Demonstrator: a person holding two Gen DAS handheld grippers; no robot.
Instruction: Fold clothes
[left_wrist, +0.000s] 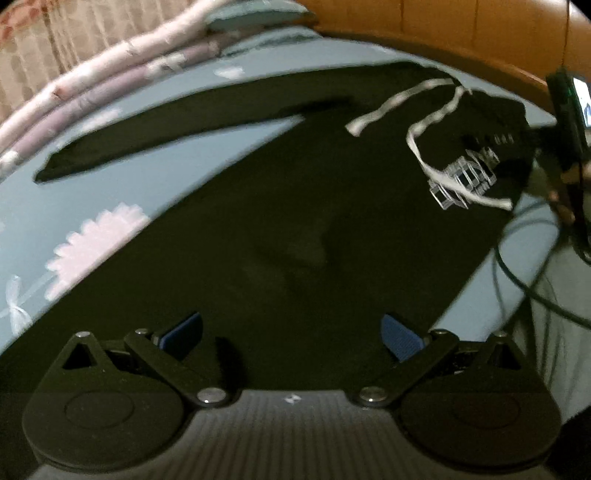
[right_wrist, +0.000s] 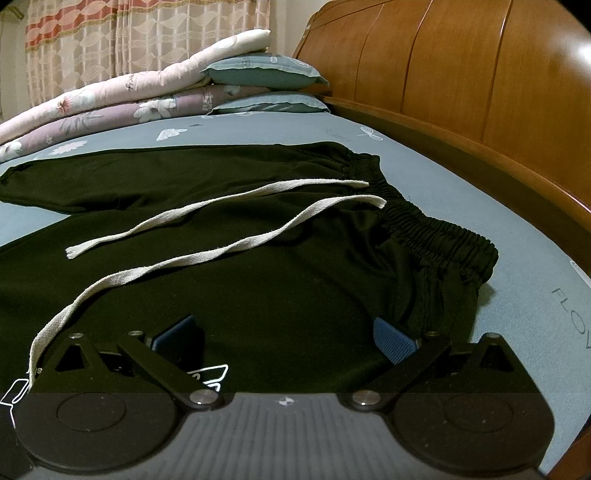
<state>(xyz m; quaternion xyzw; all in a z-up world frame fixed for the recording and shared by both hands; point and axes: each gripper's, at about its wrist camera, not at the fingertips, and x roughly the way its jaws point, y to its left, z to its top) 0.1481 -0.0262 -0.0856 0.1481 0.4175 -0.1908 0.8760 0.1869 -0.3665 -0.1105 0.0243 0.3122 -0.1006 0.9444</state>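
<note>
Both grippers, left (left_wrist: 291, 334) and right (right_wrist: 282, 338): fingers spread | black trousers (right_wrist: 258, 288) flat beneath them

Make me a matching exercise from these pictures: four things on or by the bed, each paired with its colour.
Things:
1. trousers
2. drawstring
3. headboard
4. bedsheet

Colours:
A. orange-brown wood
B. black
C. blue-grey with flowers
D. off-white

Pairs: 1-B, 2-D, 3-A, 4-C
</note>
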